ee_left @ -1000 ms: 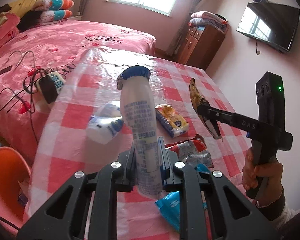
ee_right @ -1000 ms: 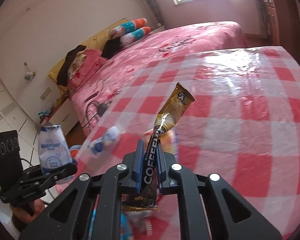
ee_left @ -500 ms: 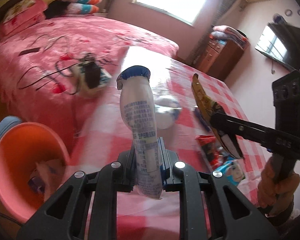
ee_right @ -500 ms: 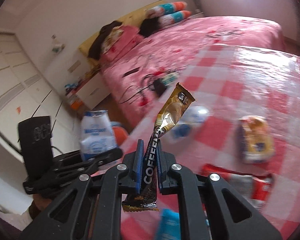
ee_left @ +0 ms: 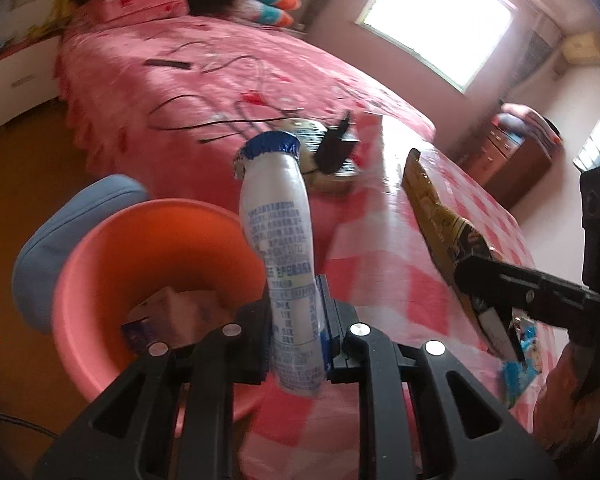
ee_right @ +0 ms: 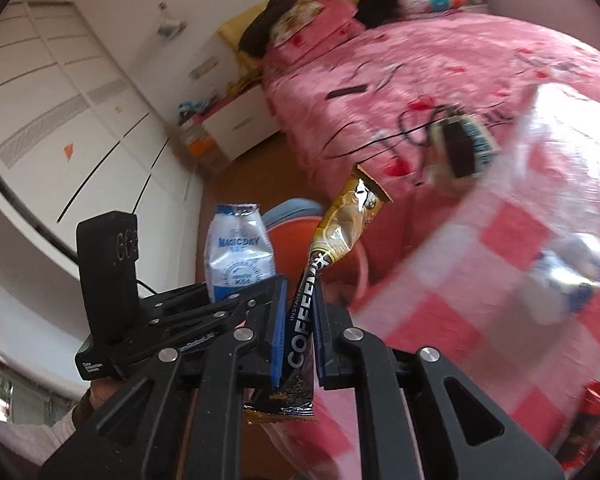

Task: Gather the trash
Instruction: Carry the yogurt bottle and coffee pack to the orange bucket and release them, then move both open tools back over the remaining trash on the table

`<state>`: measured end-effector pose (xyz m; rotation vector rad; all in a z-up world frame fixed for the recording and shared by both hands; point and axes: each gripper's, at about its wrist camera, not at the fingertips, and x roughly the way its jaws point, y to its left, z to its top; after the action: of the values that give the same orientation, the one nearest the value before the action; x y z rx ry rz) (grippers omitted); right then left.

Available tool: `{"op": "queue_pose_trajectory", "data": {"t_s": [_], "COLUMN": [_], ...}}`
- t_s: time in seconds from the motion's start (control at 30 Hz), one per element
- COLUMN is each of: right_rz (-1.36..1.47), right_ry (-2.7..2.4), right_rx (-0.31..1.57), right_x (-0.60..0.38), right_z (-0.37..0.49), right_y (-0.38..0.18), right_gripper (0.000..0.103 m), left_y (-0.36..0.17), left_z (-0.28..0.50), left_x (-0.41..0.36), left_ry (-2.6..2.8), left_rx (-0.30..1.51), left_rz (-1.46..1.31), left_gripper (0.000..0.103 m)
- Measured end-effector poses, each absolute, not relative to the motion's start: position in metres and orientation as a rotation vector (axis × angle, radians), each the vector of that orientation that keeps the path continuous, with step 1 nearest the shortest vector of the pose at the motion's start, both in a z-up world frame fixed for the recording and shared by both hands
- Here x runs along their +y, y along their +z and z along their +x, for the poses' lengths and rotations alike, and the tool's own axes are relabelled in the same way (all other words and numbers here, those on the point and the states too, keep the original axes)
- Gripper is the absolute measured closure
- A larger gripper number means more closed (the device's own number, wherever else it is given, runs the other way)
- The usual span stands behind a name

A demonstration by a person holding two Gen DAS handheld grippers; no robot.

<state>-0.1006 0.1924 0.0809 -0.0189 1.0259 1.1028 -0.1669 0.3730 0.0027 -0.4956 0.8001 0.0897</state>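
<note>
The left gripper (ee_left: 296, 336) is clamped on a white milk pouch (ee_left: 284, 248), held upright just beside the surface's edge, near the orange bin (ee_left: 100, 280) on the floor. The right gripper (ee_right: 298, 340) pinches a coffee sachet (ee_right: 336, 236) alongside, both likely headed for the bin.

Both grippers are matte black with triangular cut-outs and round silver screws. The right gripper (ee_right: 300, 332) has blue pads (ee_right: 278, 336); the left gripper (ee_left: 298, 332) carries a boxy black camera housing and white lettering. A pale sleeve (ee_right: 28, 440) covers the left wrist.
</note>
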Motion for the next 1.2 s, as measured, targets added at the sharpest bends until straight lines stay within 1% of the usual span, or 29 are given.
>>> {"op": "queue_pose_trajectory", "data": {"t_s": [0.1,0.13,0.17,0.2,0.23,0.27,0.3,0.33,0.43,0.5,0.7,0.8,1.2], "right_rz": [-0.041,-0.056,-0.066,-0.08,-0.083,-0.08,-0.072,-0.059,-0.024,-0.004,-0.005,-0.02,0.019], "right_ry": [1.122,1.129,1.126,1.116,1.113,1.103,1.091,1.073,1.032,1.001,0.946,0.917,0.849], "right_rx": [1.044,1.046,1.046,1.053,1.064,1.083,1.097,1.108,1.111,1.096,1.021,0.978,0.963], "right_x": [0.211,0.221,0.227,0.236,0.241,0.244,0.245,0.243,0.231,0.22,0.193,0.179,0.135], "right_z": [-0.105,-0.107,-0.11,-0.111,-0.111,-0.11,-0.109,-0.107,-0.102,-0.098,-0.1,-0.105,-0.105], "right_y": [0.073,0.071,0.068,0.064,0.061,0.056,0.052,0.048,0.046,0.049,0.061,0.067,0.068], "right_gripper": [0.09,0.087,0.087,0.085,0.07,0.06,0.044,0.034,0.027,0.023,0.02,0.015,0.015], "left_y": [-0.005,-0.008,-0.012,-0.015,-0.019,-0.025,-0.029,-0.034,-0.043,-0.045,-0.041,-0.035,-0.016], "left_z": [-0.171,-0.173,-0.174,-0.175,-0.174,-0.175,-0.176,-0.177,-0.183,-0.187,-0.188,-0.189,-0.183], "left_x": [0.389,0.393,0.398,0.402,0.404,0.41,0.414,0.418,0.428,0.431,0.427,0.421,0.39], "left_ry": [0.122,0.133,0.146,0.16,0.183,0.212,0.233,0.256,0.285,0.307,0.319,0.317,0.247], "left_rx": [0.803,0.805,0.81,0.816,0.827,0.848,0.862,0.878,0.897,0.897,0.879,0.872,0.857], "left_rz": [-0.517,-0.525,-0.534,-0.537,-0.537,-0.539,-0.544,-0.551,-0.571,-0.569,-0.556,-0.533,-0.494], "left_gripper": [0.082,0.082,0.082,0.08,0.077,0.065,0.053,0.05,0.045,0.043,0.041,0.038,0.036]}}
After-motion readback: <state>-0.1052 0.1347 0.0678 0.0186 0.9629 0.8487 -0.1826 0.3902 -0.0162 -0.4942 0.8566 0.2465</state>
